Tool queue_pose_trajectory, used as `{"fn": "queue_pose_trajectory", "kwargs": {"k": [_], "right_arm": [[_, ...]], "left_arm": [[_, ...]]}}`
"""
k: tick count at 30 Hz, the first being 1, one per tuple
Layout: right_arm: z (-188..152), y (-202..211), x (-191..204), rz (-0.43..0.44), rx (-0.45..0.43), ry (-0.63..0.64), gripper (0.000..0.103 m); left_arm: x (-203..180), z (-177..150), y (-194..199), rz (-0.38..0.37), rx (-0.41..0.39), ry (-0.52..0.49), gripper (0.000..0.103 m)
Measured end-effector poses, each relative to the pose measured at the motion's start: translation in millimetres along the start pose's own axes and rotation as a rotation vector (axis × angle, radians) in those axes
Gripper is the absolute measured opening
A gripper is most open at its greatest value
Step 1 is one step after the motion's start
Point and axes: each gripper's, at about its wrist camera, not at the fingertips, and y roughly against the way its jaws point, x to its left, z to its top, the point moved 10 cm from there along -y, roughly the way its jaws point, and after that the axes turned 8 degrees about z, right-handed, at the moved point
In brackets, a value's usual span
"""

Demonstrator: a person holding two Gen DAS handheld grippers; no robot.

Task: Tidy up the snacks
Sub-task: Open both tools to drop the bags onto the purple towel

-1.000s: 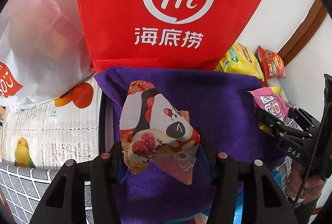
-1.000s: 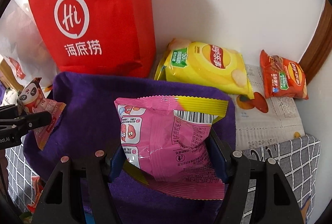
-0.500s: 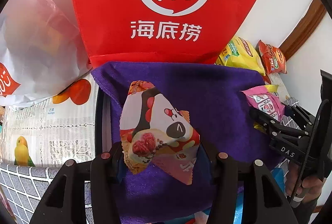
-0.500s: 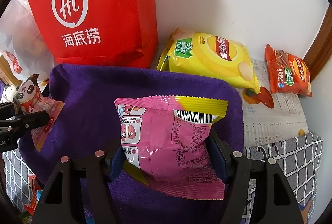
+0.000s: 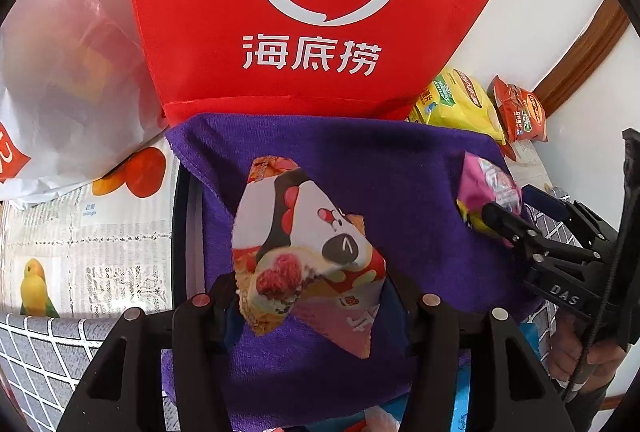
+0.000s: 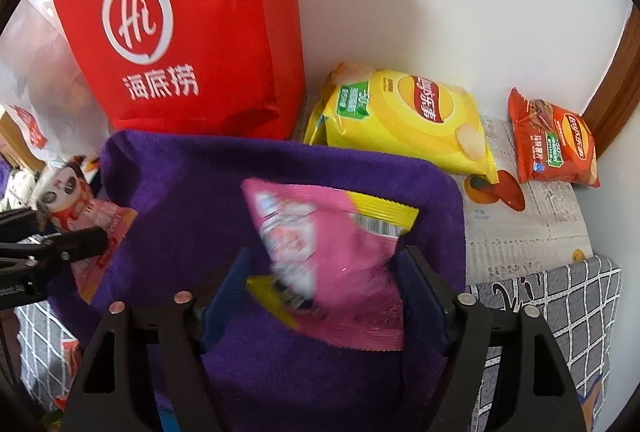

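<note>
While its jaws open, the right gripper (image 6: 326, 288) frees a crinkly pink packet (image 6: 328, 260).

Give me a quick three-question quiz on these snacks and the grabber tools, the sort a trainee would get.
1. Which item sits between the jaws of the left gripper? A: a green can. B: a panda-print packet. C: a banana.
2. True or false: the yellow chip bag lies on the purple cloth.
3. What stands directly behind the purple cloth, against the wall?

Key: 1 B. 2 False; it lies on the newspaper, beside the cloth. 3 The red bag with the white Hi logo.
</note>
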Motion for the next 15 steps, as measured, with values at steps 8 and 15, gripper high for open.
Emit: {"fn": "queue_pose_trajectory", "kwargs": {"k": [8, 15], "right_arm": [[11.1, 30.3, 14.9, -0.003, -0.053, 0.009, 0.078], [13.1, 64.9, 18.8, -0.024, -0.114, -0.027, 0.081]], "left_arm": [[0.5, 2.4, 24.0, -0.008, -0.034, 0.014, 0.073], [-1.2, 3.8, 50.8, -0.030, -0.066, 0.015, 0.074]]}}
